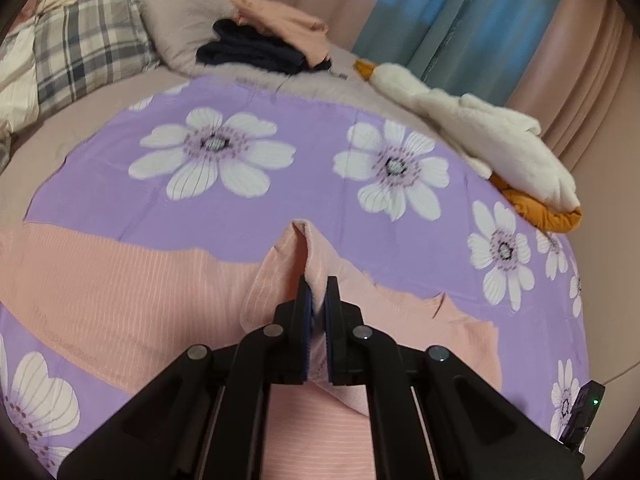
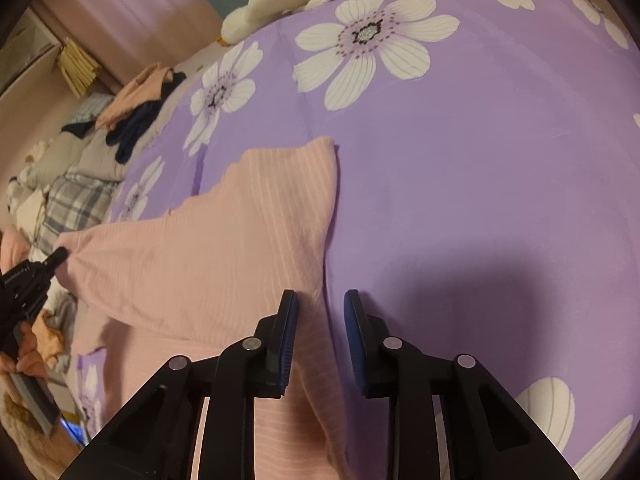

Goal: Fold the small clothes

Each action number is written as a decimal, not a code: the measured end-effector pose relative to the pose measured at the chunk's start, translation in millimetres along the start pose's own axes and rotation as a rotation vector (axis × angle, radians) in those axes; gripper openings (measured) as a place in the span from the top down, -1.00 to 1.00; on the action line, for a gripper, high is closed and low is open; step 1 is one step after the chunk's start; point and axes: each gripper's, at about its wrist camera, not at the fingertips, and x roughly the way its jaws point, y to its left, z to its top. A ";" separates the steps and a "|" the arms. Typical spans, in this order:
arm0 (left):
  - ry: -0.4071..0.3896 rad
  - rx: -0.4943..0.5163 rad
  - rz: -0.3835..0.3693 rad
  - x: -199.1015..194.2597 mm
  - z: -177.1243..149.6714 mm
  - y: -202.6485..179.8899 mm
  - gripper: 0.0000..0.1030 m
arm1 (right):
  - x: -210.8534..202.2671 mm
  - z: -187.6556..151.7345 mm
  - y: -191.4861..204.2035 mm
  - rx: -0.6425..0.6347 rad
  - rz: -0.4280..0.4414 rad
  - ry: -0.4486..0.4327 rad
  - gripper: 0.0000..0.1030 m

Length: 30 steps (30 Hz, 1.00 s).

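Observation:
A pink ribbed garment (image 1: 120, 292) lies spread on the purple flowered sheet (image 1: 320, 200). In the left wrist view my left gripper (image 1: 318, 292) is shut on a raised fold of this garment, and the cloth bunches up between the blue pads. In the right wrist view the same garment (image 2: 224, 248) lies slightly lifted toward the left gripper (image 2: 56, 258), which pinches it at the far left. My right gripper (image 2: 320, 294) hangs over the garment's right edge. Its jaws stand apart with the edge between them, and the pads do not press on it.
A white and orange plush goose (image 1: 500, 140) lies along the sheet's right side. A pile of dark and pink clothes (image 1: 264, 44) sits at the far end, beside a plaid pillow (image 1: 88, 52). Curtains (image 1: 440, 12) hang behind. Bare purple sheet (image 2: 480, 200) stretches to the right of the garment.

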 end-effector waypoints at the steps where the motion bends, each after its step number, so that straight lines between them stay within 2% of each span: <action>1: 0.011 -0.010 0.007 4.1 -2.1 4.3 0.90 | 1.4 -0.5 0.7 -0.006 -0.005 0.003 0.47; 5: 0.047 -0.052 0.029 18.3 -9.7 22.2 0.90 | 5.7 0.0 0.7 -0.017 -0.024 0.013 0.47; 9: 0.067 -0.051 0.046 25.3 -11.9 30.9 0.89 | 6.1 -2.2 1.6 -0.020 -0.031 0.015 0.47; 14: 0.085 -0.083 0.037 32.7 -13.3 45.7 0.84 | 7.5 -3.5 5.9 -0.030 -0.046 0.013 0.47; 23: 0.137 -0.132 0.090 52.2 -27.1 73.5 0.82 | 8.9 -4.5 8.5 -0.038 -0.059 0.011 0.47; 30: 0.146 -0.148 0.093 55.1 -30.6 80.9 0.68 | 9.5 -4.0 9.0 -0.039 -0.062 0.012 0.47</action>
